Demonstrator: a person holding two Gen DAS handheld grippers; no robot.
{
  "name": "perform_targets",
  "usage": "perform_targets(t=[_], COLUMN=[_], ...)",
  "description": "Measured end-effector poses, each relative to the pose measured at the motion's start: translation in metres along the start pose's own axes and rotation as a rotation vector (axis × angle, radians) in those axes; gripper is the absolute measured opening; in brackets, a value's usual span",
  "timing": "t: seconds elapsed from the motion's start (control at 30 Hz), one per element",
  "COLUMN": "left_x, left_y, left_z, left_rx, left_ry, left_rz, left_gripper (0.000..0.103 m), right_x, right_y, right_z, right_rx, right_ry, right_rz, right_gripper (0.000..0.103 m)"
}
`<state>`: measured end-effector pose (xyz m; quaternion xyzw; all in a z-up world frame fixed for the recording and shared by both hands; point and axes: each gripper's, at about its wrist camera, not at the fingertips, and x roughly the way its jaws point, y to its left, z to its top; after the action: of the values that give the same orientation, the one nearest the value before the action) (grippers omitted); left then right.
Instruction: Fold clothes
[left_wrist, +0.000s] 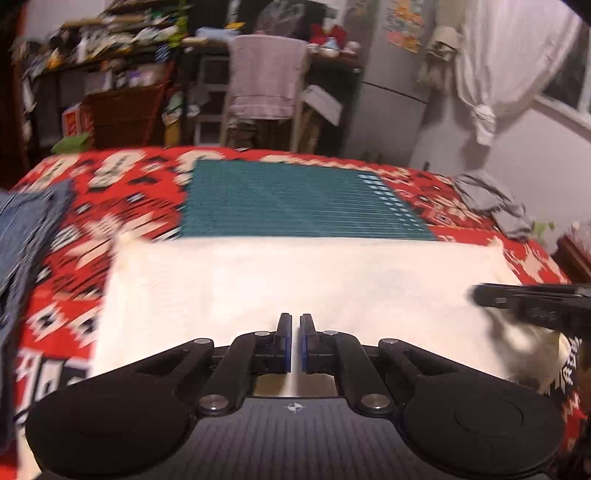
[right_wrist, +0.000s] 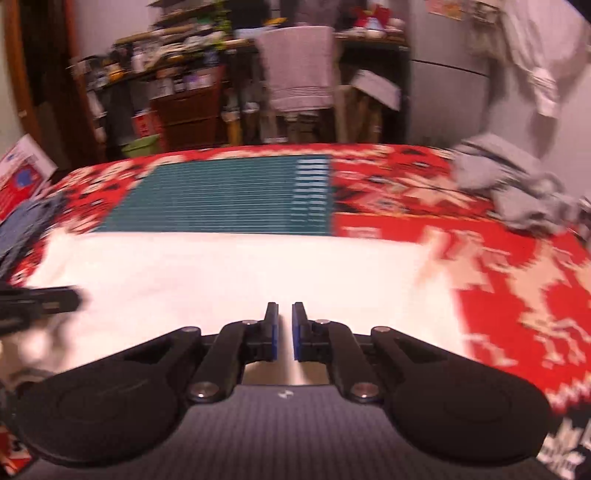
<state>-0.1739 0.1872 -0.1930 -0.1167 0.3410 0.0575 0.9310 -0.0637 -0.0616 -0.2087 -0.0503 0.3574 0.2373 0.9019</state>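
Here we count two grippers, one white cloth, one teal mat, one denim heap, one grey heap and one red blanket under them all.

Nearest, at the lower centre of the left wrist view, the left gripper sits over the near part of the white cloth; its jaws stand narrow, a thin slit of white showing between the blue pads, and we cannot tell whether they pinch any fabric. In the right wrist view the right gripper sits likewise at lower centre over the cloth, jaws narrow with a slightly wider gap, and again we cannot tell about a grip. Each gripper shows in the other's view as a dark blurred bar at the frame's side, the right one at right, the left one at left.

The cloth lies flat across the middle of both frames. Its far edge runs straight and meets the near edge of the mat; its left edge is ragged with blur, and its right corner stops short of the blanket's side, leaving open red pattern to the right.

At the left edge the denim lies beside the cloth. At the upper right the grey heap rests well apart from the cloth.

Beyond the blanket, at upper centre, one chair with a pale towel stands before cluttered shelves.
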Motion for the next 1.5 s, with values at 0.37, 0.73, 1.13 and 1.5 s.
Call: perform_targets(t=[0.37,0.73,1.13,1.5], left_x=[-0.018,-0.002,-0.030,-0.017], left_y=[-0.003,-0.017,0.010,0.041], left_z=[0.000,-0.006,-0.002,-0.005], left_rx=[-0.028,0.005,-0.056,-0.139], left_ry=[-0.016,0.027,-0.017,0.025], left_rz=[-0.063,-0.069,-0.043,-0.029], left_gripper=[0.005,0.005,0.003,0.004], right_x=[-0.007,-0.015,-0.023,-0.016], right_y=[0.008,-0.016,-0.007,0.001], right_z=[-0.003,-0.011,-0.012,-0.016], right_rx=[0.017,0.057,0.054,0.025], right_ry=[-0.009,0.006,-0.008,0.004], right_rz=[0.053,-0.004,0.030,0.053], right_gripper=[0.011,0.007,0.007,0.005])
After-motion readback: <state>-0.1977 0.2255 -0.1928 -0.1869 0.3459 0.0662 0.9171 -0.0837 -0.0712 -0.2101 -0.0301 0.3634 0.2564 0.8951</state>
